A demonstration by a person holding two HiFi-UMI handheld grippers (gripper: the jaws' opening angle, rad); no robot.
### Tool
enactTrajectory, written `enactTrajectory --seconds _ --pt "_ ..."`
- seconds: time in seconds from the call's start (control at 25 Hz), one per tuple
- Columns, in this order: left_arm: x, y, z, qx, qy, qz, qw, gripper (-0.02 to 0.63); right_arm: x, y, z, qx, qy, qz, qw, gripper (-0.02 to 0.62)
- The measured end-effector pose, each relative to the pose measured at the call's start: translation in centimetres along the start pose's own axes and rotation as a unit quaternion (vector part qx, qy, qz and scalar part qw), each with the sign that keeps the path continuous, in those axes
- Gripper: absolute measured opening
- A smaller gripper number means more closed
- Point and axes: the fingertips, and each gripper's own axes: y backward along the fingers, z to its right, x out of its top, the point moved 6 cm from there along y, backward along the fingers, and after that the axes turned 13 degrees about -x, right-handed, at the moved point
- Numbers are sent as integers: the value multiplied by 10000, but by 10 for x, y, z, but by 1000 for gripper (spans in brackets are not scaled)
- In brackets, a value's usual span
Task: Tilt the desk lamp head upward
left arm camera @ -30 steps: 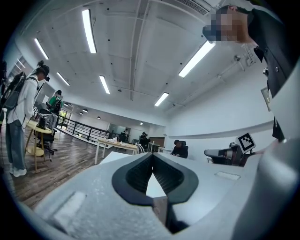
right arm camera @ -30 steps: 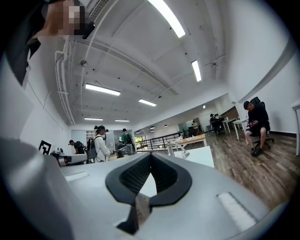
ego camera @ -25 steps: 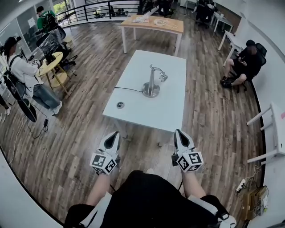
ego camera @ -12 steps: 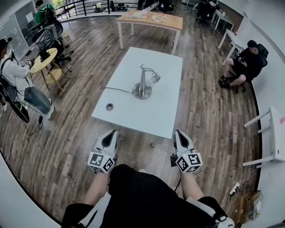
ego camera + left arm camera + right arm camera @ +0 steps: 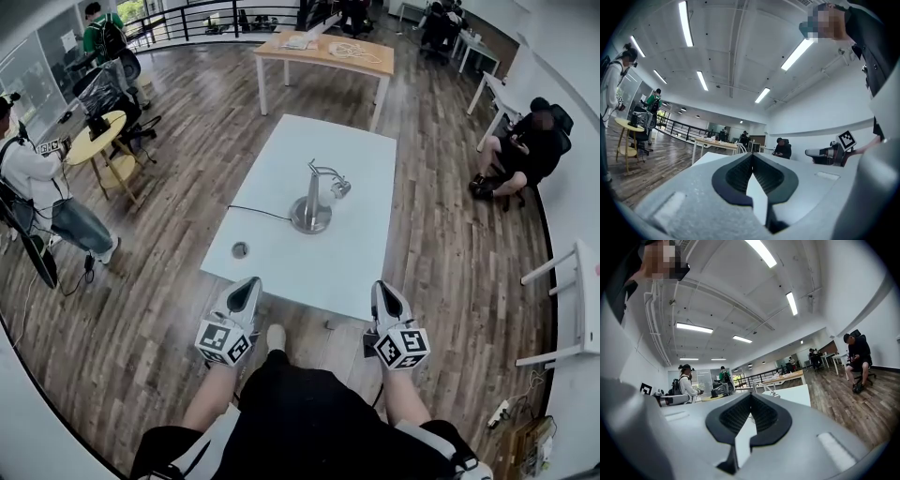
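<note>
Well, the only thing that bears anything is the white table [image 5: 356, 253]. On it stand the lamp [image 5: 312, 192], a dark cable [image 5: 258, 211] that runs from the lamp's foot towards the table's left edge, and a small round disc [image 5: 240, 250] near the left front corner.

The lamp sits about mid-table, a little towards my side. Its round base [image 5: 310, 221] lies flat and its post [image 5: 312, 183] stands upright, so the long axis is vertical. At the top a short arm bends to my right, and the head [image 5: 341, 187] hangs off that side, below the bend and facing downward, apart from the post.

My left tongs [image 5: 251, 281] and right tongs [image 5: 382, 286] are held low in front of me, both short of the table's near edge and well apart from the lamp. Each has its jaws together, pad against pad, gripping nothing.

Against the frame half a second ago, the table and lamp lie lower and a little further right in the head view, the near edge now level with my tong tips. My shoe [image 5: 276, 337] shows further forward on the wood floor [image 5: 169, 309]. The jaws are as tightly closed as before.
</note>
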Motion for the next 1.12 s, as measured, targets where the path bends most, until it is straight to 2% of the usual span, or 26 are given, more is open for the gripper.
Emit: enactTrajectory --seconds 0.32,0.56,0.92,1.12 --pt "20 -40 -73 -104 -148 144 9997 2 18 -78 -19 22 49 138 9999 3" --pt "19 -60 -118 -201 -11 33 9998 2 23 -121 -35 12 102 108 9999 3" --pt "11 -103 -165 -733 -19 -283 9969 2 19 -170 -38 -382 43 -14 9993 3" --pt "-1 -113 -177 -1015 6 -483 9937 2 9 -184 -53 -364 -148 -148 9991 3"
